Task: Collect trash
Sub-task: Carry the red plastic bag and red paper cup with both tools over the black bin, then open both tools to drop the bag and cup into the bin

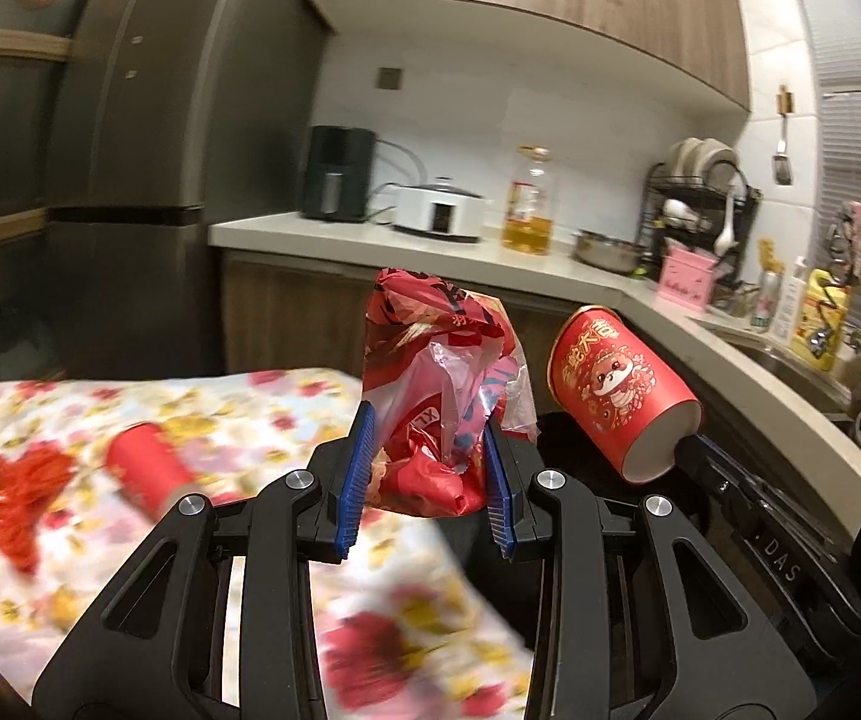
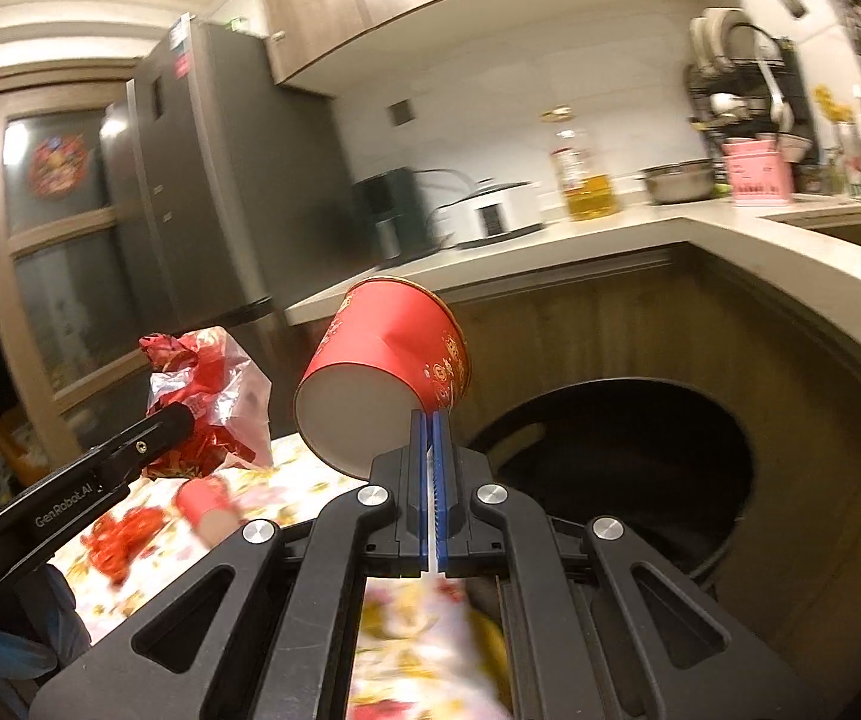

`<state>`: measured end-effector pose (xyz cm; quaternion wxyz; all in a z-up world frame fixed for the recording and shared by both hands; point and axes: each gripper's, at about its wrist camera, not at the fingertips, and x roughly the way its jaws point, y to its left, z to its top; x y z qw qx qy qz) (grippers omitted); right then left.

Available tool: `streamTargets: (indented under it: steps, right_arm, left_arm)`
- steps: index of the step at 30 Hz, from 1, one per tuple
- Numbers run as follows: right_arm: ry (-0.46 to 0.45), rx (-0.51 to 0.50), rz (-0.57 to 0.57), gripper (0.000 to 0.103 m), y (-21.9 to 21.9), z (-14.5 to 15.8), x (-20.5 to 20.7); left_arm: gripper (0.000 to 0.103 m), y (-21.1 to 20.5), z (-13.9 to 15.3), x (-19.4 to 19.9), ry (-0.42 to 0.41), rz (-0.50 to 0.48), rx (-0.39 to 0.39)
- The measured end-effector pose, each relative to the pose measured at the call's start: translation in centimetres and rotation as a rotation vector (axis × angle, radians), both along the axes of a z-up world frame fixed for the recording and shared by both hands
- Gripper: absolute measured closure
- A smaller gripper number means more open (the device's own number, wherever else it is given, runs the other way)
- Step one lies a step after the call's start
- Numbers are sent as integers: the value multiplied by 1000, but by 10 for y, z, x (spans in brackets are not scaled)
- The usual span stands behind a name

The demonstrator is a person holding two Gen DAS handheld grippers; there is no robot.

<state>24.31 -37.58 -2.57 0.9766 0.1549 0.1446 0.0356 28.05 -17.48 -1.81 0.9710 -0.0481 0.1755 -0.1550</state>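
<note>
My left gripper (image 1: pixel 427 420) is shut on a crumpled red and clear plastic wrapper (image 1: pixel 439 372), held above the table's edge; it also shows in the right wrist view (image 2: pixel 208 402). My right gripper (image 2: pixel 429 420) is shut on the rim of a red paper cup (image 2: pixel 382 372), tilted with its open mouth toward me, to the left of the black trash bin (image 2: pixel 700 516). The same cup (image 1: pixel 622 393) shows at the right of the left wrist view. Another red cup (image 1: pixel 148 468) lies on its side on the floral tablecloth (image 1: pixel 250 414), beside a red shredded scrap (image 1: pixel 16 492).
A kitchen counter (image 1: pixel 370 240) runs behind with an air fryer (image 1: pixel 337 174), a white cooker (image 1: pixel 439 207), an oil bottle (image 1: pixel 529 204), a steel bowl (image 1: pixel 607 249), a dish rack (image 1: pixel 703 198) and a sink (image 1: pixel 790 360). A grey fridge (image 1: pixel 130 120) stands at the left.
</note>
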Motion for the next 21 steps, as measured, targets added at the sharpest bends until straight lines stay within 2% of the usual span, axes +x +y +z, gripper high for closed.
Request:
streamTargets:
  steps: [9,16,21]
  right_arm:
    - [19,14,-102,100,-41,-6,6]
    - [40,24,-143,100,-60,-16,12]
    - [65,50,-147,99,-67,-23,17]
  left_arm:
    - [70,-75,-10,25,3,-134,23]
    - [69,-101,-23,43,37,-192,31]
    - [55,-112,-33,51,57,-207,60]
